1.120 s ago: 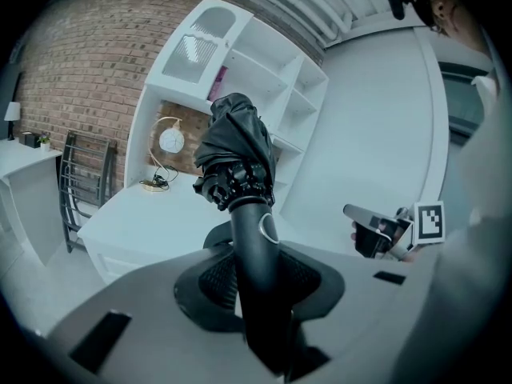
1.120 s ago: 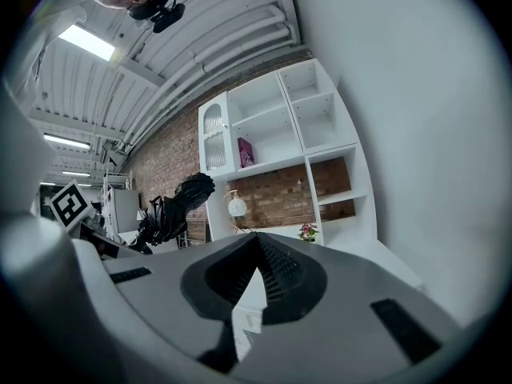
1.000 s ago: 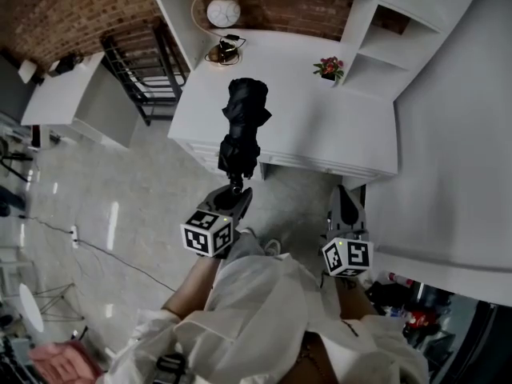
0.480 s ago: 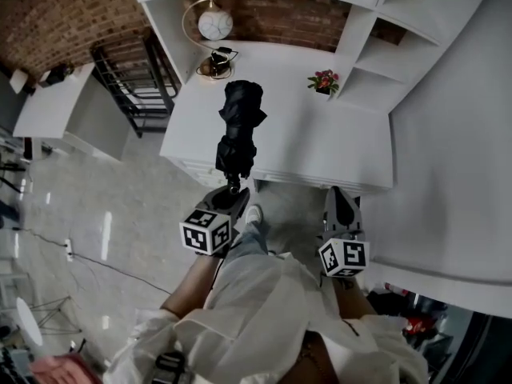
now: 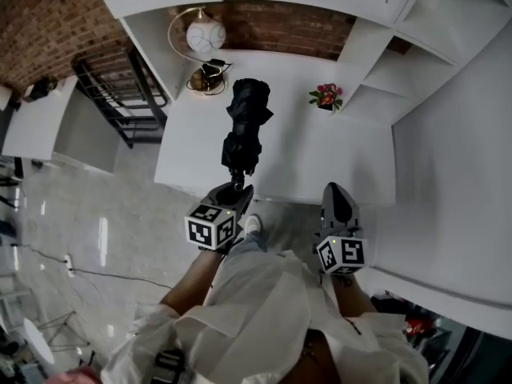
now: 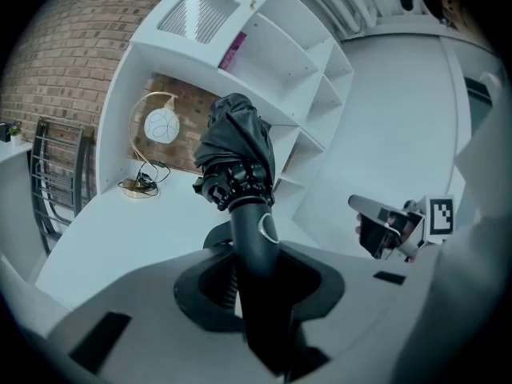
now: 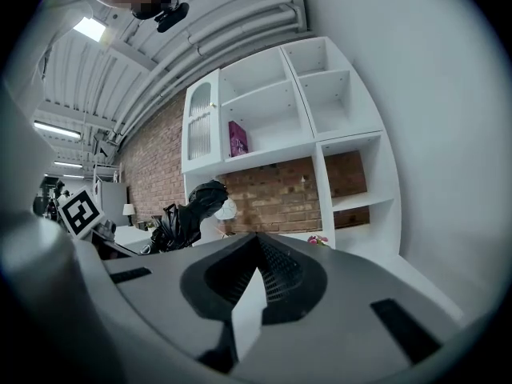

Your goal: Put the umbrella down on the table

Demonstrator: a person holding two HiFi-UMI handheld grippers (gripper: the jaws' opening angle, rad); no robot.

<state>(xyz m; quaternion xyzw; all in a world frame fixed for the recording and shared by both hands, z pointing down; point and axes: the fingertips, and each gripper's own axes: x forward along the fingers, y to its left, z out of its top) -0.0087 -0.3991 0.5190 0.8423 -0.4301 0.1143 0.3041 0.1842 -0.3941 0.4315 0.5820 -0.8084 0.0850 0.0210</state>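
Note:
A folded black umbrella (image 5: 246,126) sticks out from my left gripper (image 5: 237,190), which is shut on its handle. In the head view its canopy hangs over the white table (image 5: 320,162), apart from the surface. The left gripper view shows the handle (image 6: 250,238) clamped between the jaws and the bunched canopy (image 6: 234,154) beyond. My right gripper (image 5: 334,194) is at the table's near edge, to the right of the umbrella, jaws together and nothing in them. From the right gripper view the umbrella (image 7: 188,210) shows at the left.
At the table's back stand a round globe lamp (image 5: 204,34) with a cable base and a small pot of flowers (image 5: 326,96). White shelves (image 5: 416,46) rise behind and to the right. A black rack (image 5: 120,94) stands left of the table.
Both grippers have moved forward toward the table. The umbrella's canopy now reaches further over the tabletop, and the right gripper has come up to the table's near edge.

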